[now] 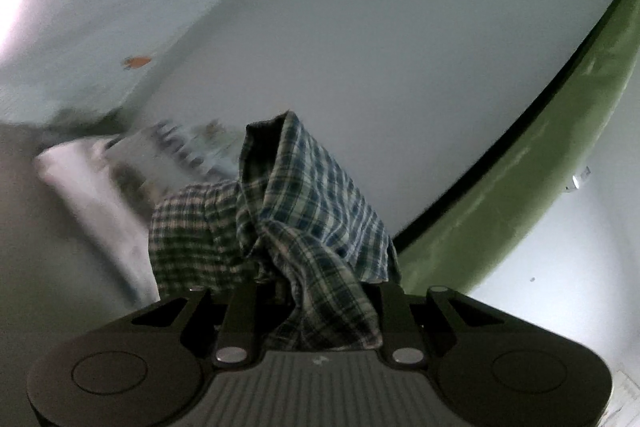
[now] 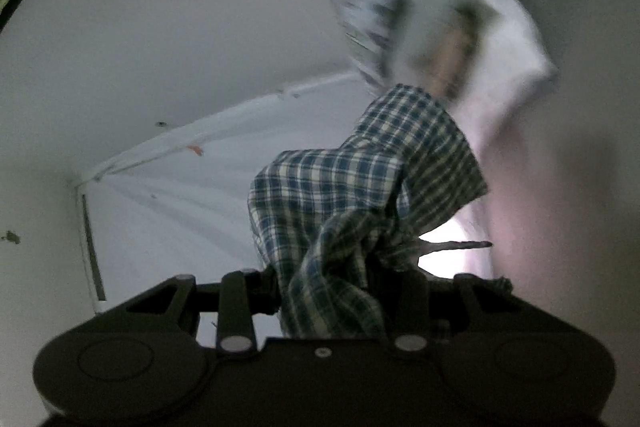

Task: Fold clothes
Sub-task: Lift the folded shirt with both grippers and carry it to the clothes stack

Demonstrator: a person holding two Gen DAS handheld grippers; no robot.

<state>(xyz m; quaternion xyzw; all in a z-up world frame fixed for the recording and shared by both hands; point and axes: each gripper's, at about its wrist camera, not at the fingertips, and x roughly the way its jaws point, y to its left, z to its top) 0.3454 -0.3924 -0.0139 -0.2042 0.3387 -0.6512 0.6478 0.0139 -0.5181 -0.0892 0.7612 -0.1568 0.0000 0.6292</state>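
Left claw (image 1: 308,307) clamped on bunched plaid cloth (image 1: 304,211) at lower centre, right claw (image 2: 332,303) likewise gripping plaid cloth (image 2: 360,187), green strip (image 1: 540,155) at right, pale walls behind.
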